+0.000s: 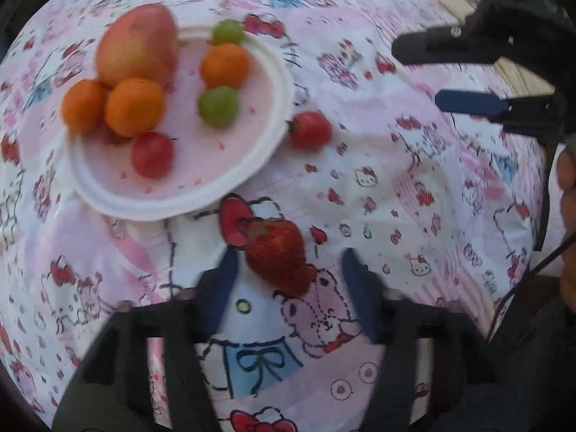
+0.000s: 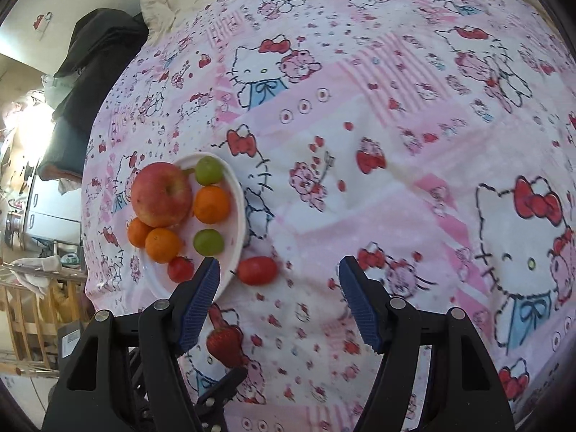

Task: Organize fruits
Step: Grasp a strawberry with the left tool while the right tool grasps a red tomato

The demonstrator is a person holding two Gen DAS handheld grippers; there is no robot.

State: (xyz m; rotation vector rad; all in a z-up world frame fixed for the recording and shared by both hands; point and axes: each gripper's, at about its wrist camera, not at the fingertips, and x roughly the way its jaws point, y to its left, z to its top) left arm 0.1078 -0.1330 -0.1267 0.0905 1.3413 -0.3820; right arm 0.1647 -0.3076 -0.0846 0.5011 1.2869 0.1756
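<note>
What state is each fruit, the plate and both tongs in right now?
Plate: upright on the cloth, holding fruit.
Apple: on the plate's far edge.
Strawberry: off the plate, lying on the cloth between the left tongs' fingers.
Loose tomato: off the plate, beside its rim.
Left tongs: open, empty.
Right tongs: open, empty.

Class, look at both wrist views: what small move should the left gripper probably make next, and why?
Probably ease the left gripper forward and close on the strawberry. Its jaws stand open around the berry, which lies on the cloth outside the plate that holds most fruit.
</note>
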